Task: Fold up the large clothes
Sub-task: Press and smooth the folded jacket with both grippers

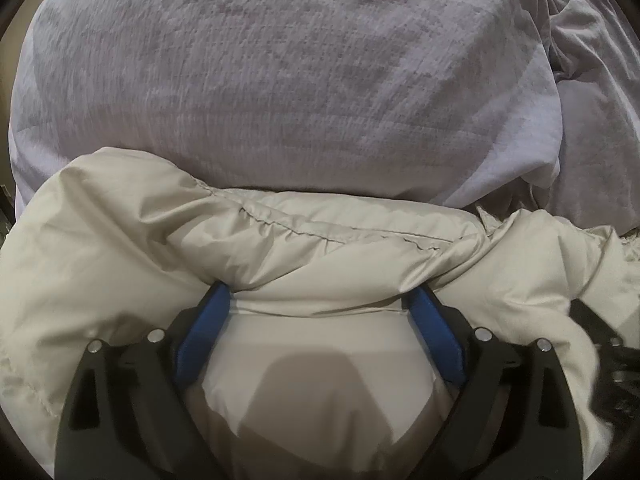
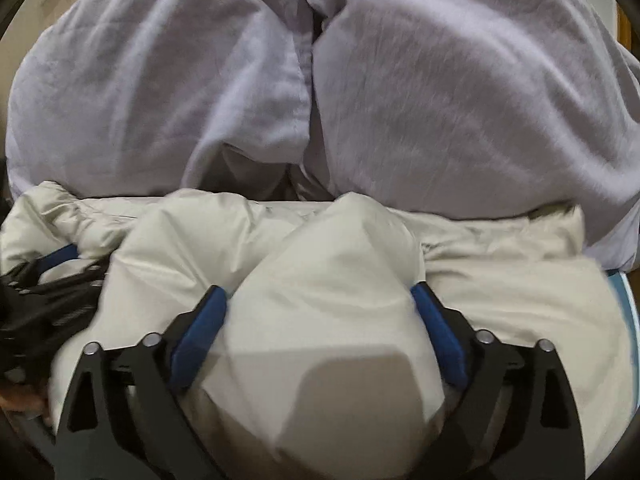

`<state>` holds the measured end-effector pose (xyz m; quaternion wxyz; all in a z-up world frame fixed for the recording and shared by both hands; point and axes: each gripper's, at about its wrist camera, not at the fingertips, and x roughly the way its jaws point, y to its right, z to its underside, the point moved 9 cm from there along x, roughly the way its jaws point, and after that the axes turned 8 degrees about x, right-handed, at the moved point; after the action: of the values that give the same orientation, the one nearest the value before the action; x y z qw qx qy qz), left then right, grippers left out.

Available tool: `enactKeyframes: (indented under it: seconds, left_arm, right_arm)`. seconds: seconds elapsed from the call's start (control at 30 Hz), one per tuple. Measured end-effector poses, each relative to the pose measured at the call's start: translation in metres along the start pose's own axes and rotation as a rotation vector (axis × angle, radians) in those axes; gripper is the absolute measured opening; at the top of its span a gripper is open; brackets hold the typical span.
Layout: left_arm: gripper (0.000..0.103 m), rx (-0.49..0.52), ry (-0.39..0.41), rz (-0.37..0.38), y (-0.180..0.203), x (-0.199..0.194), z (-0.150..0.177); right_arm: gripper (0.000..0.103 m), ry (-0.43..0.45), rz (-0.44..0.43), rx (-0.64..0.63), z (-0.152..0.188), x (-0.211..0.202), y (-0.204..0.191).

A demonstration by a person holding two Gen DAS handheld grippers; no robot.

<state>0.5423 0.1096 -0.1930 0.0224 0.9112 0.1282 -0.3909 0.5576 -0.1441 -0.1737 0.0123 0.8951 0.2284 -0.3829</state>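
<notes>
Pressing a fold flat, your left gripper [image 1: 320, 300] and right gripper [image 2: 320, 300] sit spread over the jacket [image 1: 100, 260], pinching nothing, beside the bedding [image 1: 280, 80]. Next, probably regrip an edge.

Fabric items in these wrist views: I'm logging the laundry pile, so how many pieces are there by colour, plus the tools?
Cream padded jacket: 1
Lavender bedding pieces: 2, a flat one and a crumpled one beside it; whether they are one joined item cannot be told
Tools: 2, left tool, right tool
Total: 5
</notes>
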Motion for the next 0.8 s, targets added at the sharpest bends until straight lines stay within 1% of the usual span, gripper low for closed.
enactKeyframes:
  seconds: [0.1, 0.13, 0.27, 0.5, 0.63, 0.73, 0.8]
  left_arm:
    - [0.091, -0.006, 0.000, 0.002, -0.003, 0.002, 0.002]
    - [0.091, -0.007, 0.001, 0.002, -0.010, -0.004, 0.006]
    - [0.091, -0.007, 0.002, -0.004, -0.016, -0.008, 0.013]
    - [0.091, -0.001, 0.004, -0.018, -0.003, -0.010, 0.015]
    - [0.091, 0.006, -0.010, -0.020, 0.002, -0.013, 0.017]
    - [0.091, 0.013, -0.029, -0.017, 0.002, -0.025, 0.014]
    - [0.091, 0.015, -0.006, -0.017, -0.003, -0.039, 0.009]
  right_arm:
    - [0.099, 0.002, 0.000, 0.019, 0.000, 0.008, 0.004]
    - [0.100, 0.003, 0.003, 0.019, 0.000, 0.010, 0.004]
    - [0.101, 0.005, 0.008, 0.021, 0.000, 0.017, 0.006]
    - [0.102, -0.001, 0.006, 0.030, 0.002, 0.036, 0.006]
    - [0.102, -0.030, 0.005, 0.034, -0.003, 0.046, 0.008]
    - [0.102, -0.067, 0.019, 0.047, -0.005, 0.051, 0.012]
    - [0.102, -0.072, 0.002, 0.085, -0.013, 0.040, 0.013]
